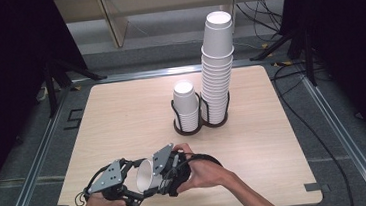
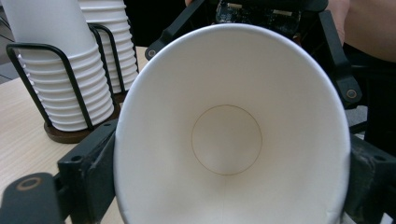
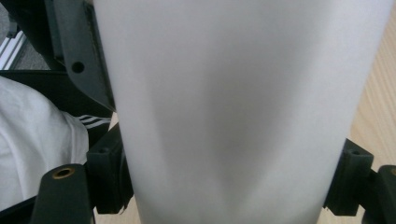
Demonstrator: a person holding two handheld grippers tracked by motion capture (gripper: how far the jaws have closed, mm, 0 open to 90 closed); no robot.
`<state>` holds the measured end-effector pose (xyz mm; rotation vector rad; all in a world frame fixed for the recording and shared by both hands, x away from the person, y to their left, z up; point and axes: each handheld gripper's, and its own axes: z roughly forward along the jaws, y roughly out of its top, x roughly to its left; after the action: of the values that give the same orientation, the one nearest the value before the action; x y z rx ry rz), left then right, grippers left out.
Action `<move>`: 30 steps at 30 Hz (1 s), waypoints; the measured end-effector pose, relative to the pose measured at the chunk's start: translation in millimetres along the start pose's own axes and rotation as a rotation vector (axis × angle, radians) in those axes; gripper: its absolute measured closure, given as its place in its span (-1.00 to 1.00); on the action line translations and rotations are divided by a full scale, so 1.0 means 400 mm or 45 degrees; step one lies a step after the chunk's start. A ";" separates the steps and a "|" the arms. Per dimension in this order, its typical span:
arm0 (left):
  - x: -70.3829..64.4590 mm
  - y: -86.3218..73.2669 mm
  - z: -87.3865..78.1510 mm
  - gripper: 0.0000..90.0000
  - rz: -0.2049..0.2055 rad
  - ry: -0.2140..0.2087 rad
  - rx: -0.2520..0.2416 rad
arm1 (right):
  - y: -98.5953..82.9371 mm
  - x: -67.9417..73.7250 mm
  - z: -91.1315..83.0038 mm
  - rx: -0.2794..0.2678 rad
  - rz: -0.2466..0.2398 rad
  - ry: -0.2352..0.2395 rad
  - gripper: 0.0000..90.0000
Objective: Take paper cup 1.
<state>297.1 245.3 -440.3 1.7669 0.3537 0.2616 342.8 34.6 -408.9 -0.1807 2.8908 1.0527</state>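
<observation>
A white paper cup (image 1: pixel 144 173) lies on its side above the table's front edge, its mouth turned left. In the left gripper view I look straight into the cup (image 2: pixel 227 140), with my left gripper (image 2: pixel 229 179) shut on its rim, one black jaw on each side. In the right gripper view the cup's side wall (image 3: pixel 233 107) fills the space between the jaws, and my right gripper (image 3: pixel 229 184) is shut on it. From above, the left gripper (image 1: pixel 137 186) and the right gripper (image 1: pixel 156 178) meet at the cup.
A black wire holder (image 1: pixel 200 125) stands at mid-table with a short stack of cups (image 1: pixel 186 105) and a tall stack (image 1: pixel 218 65). Bare wooden table (image 1: pixel 116 114) lies to the left. The holder (image 2: pixel 70 84) and its stacks (image 2: pixel 56 56) are close by in the left gripper view.
</observation>
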 end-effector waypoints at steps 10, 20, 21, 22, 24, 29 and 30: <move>0.000 0.001 -0.005 -0.78 -0.016 0.029 -0.016 | -0.018 -0.009 -0.006 -0.051 0.016 0.014 -0.50; 0.001 0.001 -0.008 -0.77 -0.033 0.051 -0.023 | -0.038 -0.015 -0.015 -0.070 0.026 -0.013 -0.49; 0.002 0.000 -0.006 -0.77 -0.035 0.045 -0.040 | -0.039 -0.011 -0.020 -0.067 0.055 -0.015 -0.49; 0.002 0.000 -0.006 -0.78 -0.032 0.047 -0.062 | -0.041 -0.012 -0.022 -0.074 0.062 -0.010 -0.50; 0.004 0.004 -0.019 -0.73 -0.030 0.065 -0.066 | -0.048 -0.016 -0.024 -0.069 0.056 -0.040 -0.50; 0.020 0.006 -0.033 -0.69 -0.079 0.098 -0.121 | -0.082 -0.034 -0.053 -0.116 0.154 -0.109 -0.51; 0.024 0.005 -0.035 -0.69 -0.083 0.104 -0.115 | -0.087 -0.039 -0.058 -0.134 0.167 -0.120 -0.51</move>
<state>300.9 261.0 -435.5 1.6561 0.4508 0.2994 362.3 -5.4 -411.9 0.0531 2.7973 1.2006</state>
